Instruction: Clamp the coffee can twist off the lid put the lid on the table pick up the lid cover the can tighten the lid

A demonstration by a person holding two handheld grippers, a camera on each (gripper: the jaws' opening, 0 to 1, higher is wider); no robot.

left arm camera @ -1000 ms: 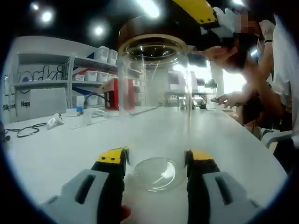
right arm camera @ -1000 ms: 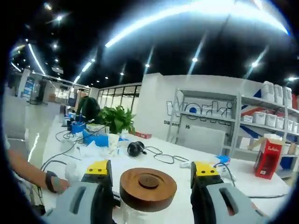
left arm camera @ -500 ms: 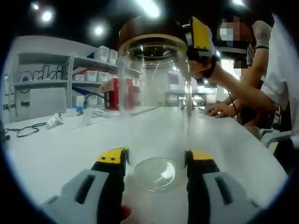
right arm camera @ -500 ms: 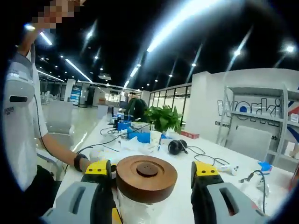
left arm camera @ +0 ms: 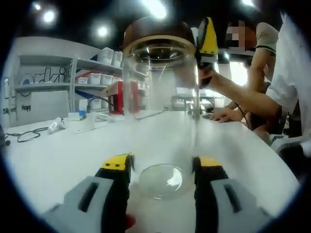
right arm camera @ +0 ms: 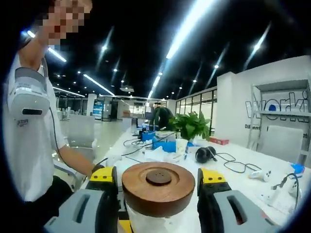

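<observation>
Left gripper view: since the earlier frame the right gripper (left arm camera: 206,41) has rolled further round the wooden lid (left arm camera: 154,30), its yellow tip now edge-on. The clear coffee can (left arm camera: 160,104) stands upright on the white table (left arm camera: 58,155), long axis vertical, its base clamped between the left gripper (left arm camera: 160,167)'s jaws. In the right gripper view, the right gripper (right arm camera: 158,178)'s jaws sit against the lid's (right arm camera: 158,187) sides, gripping it atop the can.
</observation>
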